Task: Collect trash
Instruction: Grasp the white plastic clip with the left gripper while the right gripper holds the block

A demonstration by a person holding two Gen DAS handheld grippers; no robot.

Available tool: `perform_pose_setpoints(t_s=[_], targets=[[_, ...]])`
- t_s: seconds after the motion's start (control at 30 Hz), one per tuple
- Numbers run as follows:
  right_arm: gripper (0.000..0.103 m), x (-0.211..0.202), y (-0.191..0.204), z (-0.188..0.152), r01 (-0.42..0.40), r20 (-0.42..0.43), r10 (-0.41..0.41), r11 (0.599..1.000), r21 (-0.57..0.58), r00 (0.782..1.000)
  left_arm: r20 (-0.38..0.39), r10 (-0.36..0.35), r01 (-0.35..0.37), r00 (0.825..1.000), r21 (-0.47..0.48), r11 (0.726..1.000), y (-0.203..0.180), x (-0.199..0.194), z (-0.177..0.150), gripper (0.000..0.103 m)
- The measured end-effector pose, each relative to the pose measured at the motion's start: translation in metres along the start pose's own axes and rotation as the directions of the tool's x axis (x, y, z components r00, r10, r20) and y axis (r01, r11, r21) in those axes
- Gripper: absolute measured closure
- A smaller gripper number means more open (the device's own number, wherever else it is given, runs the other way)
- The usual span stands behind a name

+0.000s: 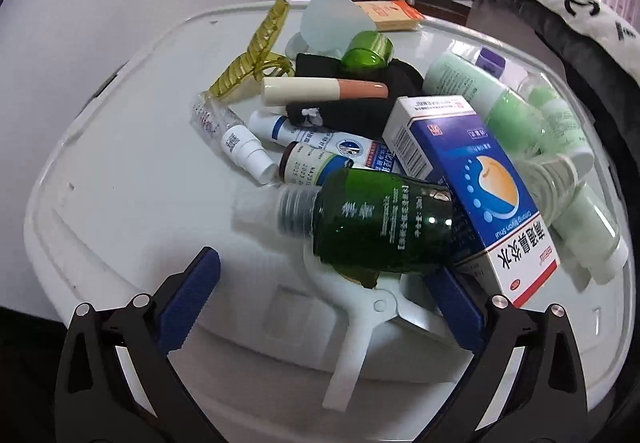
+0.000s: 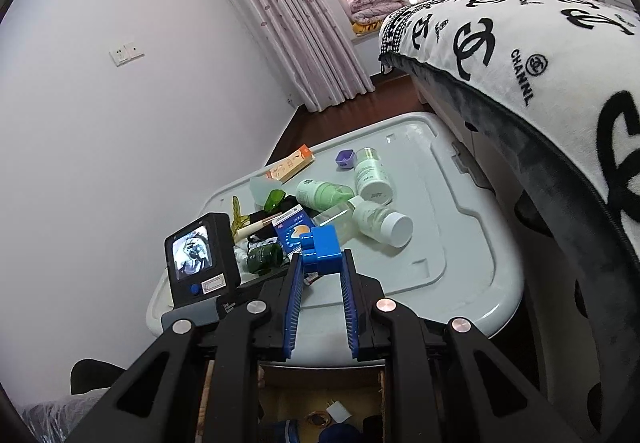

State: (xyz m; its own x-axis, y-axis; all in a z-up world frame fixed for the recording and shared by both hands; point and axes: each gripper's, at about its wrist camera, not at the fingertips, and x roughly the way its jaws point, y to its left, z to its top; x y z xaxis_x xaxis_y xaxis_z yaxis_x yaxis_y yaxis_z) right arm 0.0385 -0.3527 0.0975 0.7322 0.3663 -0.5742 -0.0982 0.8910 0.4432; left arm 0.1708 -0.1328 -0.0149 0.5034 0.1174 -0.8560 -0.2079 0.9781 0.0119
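Broad white storage lid (image 1: 120, 171) as the work surface, beside a logo-printed blanket (image 2: 500, 55) draped on the right. Heaped on the lid's middle and far half: the trash to be collected. Biggest of the heap, a blue-and-white carton (image 1: 480, 183), lying tilted against a dark green bottle (image 1: 380, 227) on its side, uncapped neck toward the left. Behind the carton, several pale green bottles (image 2: 372, 179), tipped over and touching one another. Further back, a yellow hair claw (image 1: 256, 55) and a cream-and-pink tube (image 1: 320, 91) across black cloth.

Left gripper (image 1: 320, 267) low over the near edge, jaws spread wide and empty, one on each side of the green bottle's base, not touching it as far as can be told. Right gripper (image 2: 322, 257) raised above the near edge, jaws narrow, clamped on a small blue plastic piece (image 2: 320, 243).

Step in hand, by judgement: one small item lifted on the right, a grasp lined up on the left. Next on the left: advance a little, square up on the bottle's body, close gently, since smooth round glass probably rolls or slips. Next on the right: carry the blue piece to wherever the trash goes; receptacle not clearly in view.
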Motion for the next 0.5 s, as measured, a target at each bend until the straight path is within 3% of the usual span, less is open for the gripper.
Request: perform_pose_setpoints(t_s=[0.07, 0.1, 0.23, 0.3, 0.33, 0.5], targets=[[0.084, 0.001, 0.001, 0.000, 0.000, -0.003, 0.000, 1.000, -0.001, 1.000, -0.005, -0.019, 0.019, 1.000, 0.022, 1.000, 0.002, -0.002, 0.002, 0.023], [0.084, 0.002, 0.001, 0.000, 0.000, -0.002, 0.000, 1.000, 0.000, 1.000, 0.011, -0.043, 0.043, 0.999, 0.052, 0.998, 0.004, -0.008, 0.001, 0.060], [0.084, 0.004, 0.000, 0.001, -0.005, 0.000, 0.005, 1.000, 0.010, 1.000, 0.006, -0.204, 0.202, 0.979, 0.126, 0.971, 0.032, -0.018, -0.009, 0.059], [0.084, 0.005, 0.000, 0.001, -0.005, -0.002, 0.005, 1.000, 0.009, 1.000, 0.012, -0.223, 0.217, 0.975, 0.183, 0.959, 0.046, -0.026, -0.015, 0.059], [0.084, 0.005, 0.001, 0.000, -0.006, -0.004, 0.006, 1.000, 0.007, 1.000, 0.013, -0.266, 0.257, 0.964, 0.204, 0.944, 0.056, -0.034, -0.017, 0.059], [0.084, 0.011, 0.007, -0.001, -0.005, -0.016, 0.005, 1.000, -0.012, 1.000, 0.097, -0.314, 0.284, 0.944, 0.236, 0.929, 0.088, -0.066, -0.015, 0.059]])
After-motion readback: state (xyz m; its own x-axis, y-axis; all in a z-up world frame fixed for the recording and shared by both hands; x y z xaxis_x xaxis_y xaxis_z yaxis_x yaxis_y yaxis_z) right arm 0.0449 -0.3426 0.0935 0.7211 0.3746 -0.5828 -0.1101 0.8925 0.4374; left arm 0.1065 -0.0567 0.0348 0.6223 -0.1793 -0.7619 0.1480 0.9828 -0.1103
